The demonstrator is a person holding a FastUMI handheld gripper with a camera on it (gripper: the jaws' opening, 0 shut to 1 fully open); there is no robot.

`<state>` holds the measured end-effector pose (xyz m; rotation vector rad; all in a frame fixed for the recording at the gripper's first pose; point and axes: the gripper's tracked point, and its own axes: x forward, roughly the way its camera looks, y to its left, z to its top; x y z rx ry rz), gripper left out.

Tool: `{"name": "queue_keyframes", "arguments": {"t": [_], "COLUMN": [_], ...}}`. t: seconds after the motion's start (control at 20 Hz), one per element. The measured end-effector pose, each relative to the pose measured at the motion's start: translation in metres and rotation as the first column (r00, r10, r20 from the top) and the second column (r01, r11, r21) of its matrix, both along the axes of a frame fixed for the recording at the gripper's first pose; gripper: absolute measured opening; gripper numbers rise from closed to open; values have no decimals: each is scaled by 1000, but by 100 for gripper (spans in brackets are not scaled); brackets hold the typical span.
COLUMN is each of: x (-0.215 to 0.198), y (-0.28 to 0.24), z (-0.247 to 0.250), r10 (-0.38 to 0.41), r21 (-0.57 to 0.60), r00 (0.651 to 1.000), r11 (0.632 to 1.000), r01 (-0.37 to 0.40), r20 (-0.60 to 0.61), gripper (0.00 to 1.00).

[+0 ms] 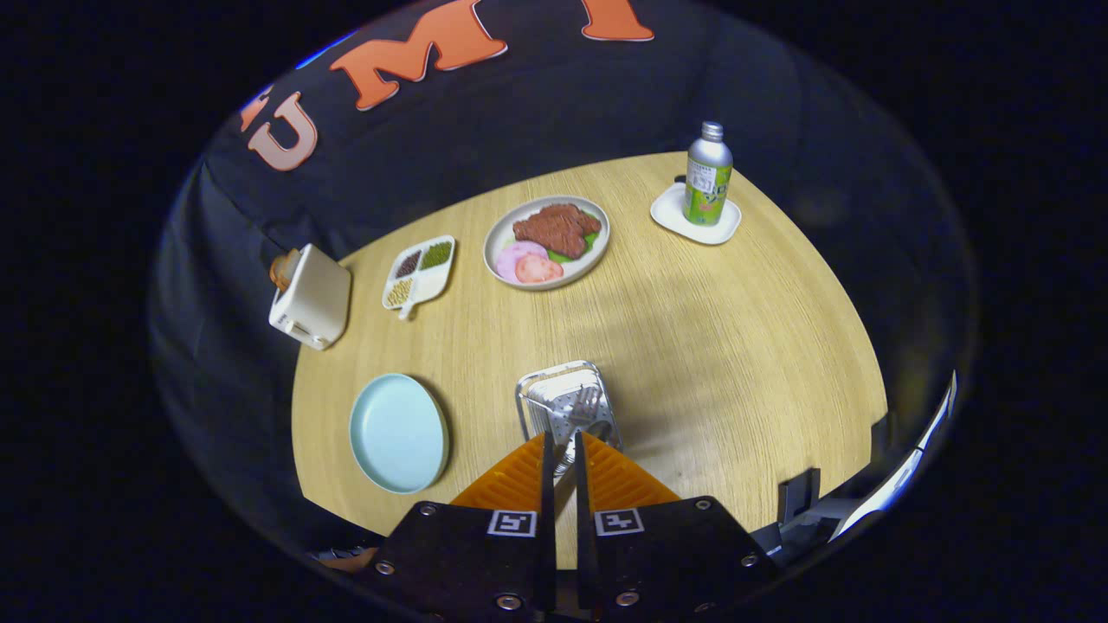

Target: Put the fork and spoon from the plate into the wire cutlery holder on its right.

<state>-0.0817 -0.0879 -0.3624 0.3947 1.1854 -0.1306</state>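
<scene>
Fork [586, 404] clamped between the near-closed fingers of the gripper [563, 439], head poised over the holder [538, 391], just right of the plate [398, 433]; spoon not discernible among the wires. Keep upright, centre over the opening, lower well inside, then release. Beyond, on the wooden table [736, 346]: food dish [599, 251], bottle [708, 173], toaster [312, 298], black cloth behind.
</scene>
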Motion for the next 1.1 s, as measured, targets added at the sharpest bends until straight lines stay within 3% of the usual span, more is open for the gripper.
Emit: {"name": "queue_keyframes", "arguments": {"t": [0.15, 0.3, 0.65, 0.95, 1.1], "x": [40, 76, 125, 139, 143], "y": [-6, -14, -13, -14, -9], "z": [39, 90, 207, 281, 296], "r10": [-3, 4, 90, 182, 219], "r21": [-33, -100, -245, -326, -356], "r00": [981, 923, 686, 490, 445], "r11": [999, 994, 960, 917, 900], "r01": [10, 38, 132, 228, 252], "r20": [191, 386, 722, 853, 869], "gripper": [22, 36, 79, 92, 94]}}
